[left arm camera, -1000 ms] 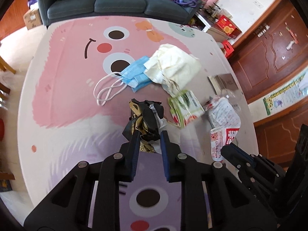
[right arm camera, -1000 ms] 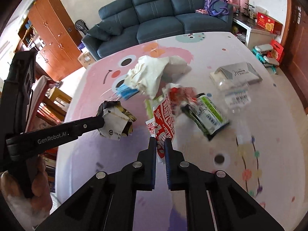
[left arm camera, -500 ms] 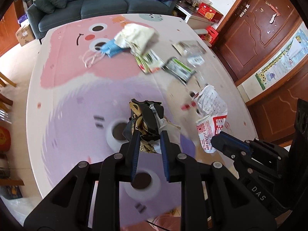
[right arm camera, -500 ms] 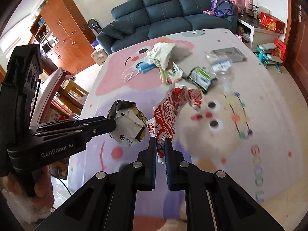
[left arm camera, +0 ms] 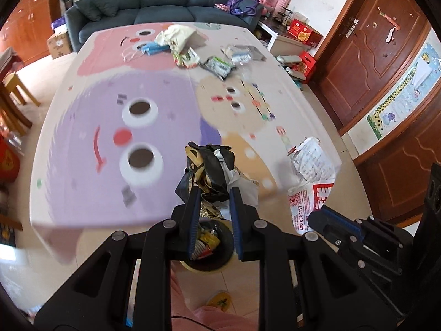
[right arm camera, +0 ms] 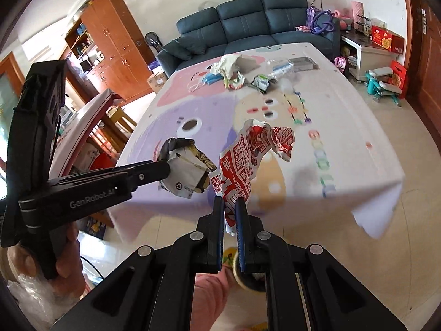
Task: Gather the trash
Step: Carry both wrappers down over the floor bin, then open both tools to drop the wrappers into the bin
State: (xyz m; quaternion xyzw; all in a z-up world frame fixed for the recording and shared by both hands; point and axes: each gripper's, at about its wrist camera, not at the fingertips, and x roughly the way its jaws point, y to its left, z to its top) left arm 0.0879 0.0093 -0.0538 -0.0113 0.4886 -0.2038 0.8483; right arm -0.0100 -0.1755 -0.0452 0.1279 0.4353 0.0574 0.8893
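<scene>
My left gripper [left arm camera: 212,193] is shut on a crumpled black, gold and white wrapper [left arm camera: 210,168], held in the air just past the table's near edge. Under it on the floor stands a round bin [left arm camera: 209,245] with trash inside. My right gripper [right arm camera: 229,202] is shut on a red-and-white printed wrapper [right arm camera: 248,157], which also shows at the right of the left wrist view as the red-and-white wrapper [left arm camera: 311,182]. From the right wrist, the left gripper [right arm camera: 165,168] holds the black wrapper [right arm camera: 184,171] just left of mine. Several more pieces of trash [left arm camera: 193,47] lie at the table's far end.
The table [left arm camera: 110,193] wears a pink and purple cartoon cloth. A blue sofa [left arm camera: 165,2] stands behind it, wooden doors [left arm camera: 366,55] to the right, wooden stools [left arm camera: 11,96] to the left. A person's pink-clad leg [left arm camera: 209,317] and a slipper [left arm camera: 220,300] are below the grippers.
Both grippers have pulled back from the trash pile to beyond the table's near edge, each still holding its wrapper. The bin on the floor has come into view beneath them.
</scene>
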